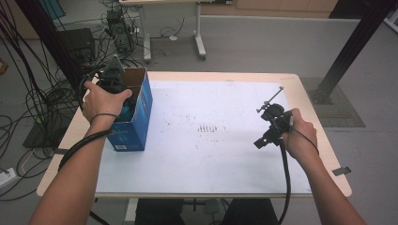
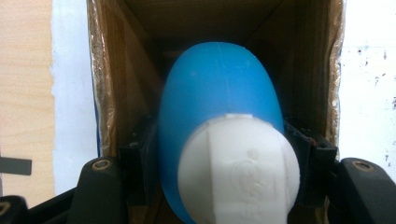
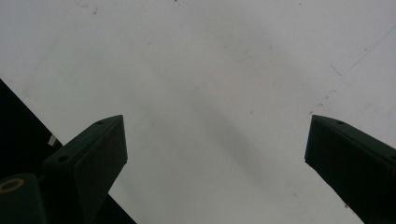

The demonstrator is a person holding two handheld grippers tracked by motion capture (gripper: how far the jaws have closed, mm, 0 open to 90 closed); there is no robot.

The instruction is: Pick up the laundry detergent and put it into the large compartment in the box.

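Note:
An open-topped blue cardboard box [image 1: 136, 126] stands on the left side of the table. My left gripper [image 1: 123, 96] reaches down into it from above. In the left gripper view my left gripper [image 2: 219, 140] is shut on a rounded blue object [image 2: 219, 84] with a white end piece [image 2: 238, 172], held between the box's brown inner walls [image 2: 116, 93]. My right gripper [image 1: 262, 141] hangs over the right side of the white sheet. In the right gripper view my right gripper [image 3: 217, 144] stands open with nothing between its jaws.
A white sheet [image 1: 211, 159] covers most of the wooden table [image 1: 324, 140]. On the floor to the left lie many cables [image 1: 33, 108]. A black post [image 1: 352, 47] stands at the back right, and another table's legs [image 1: 199, 42] are behind.

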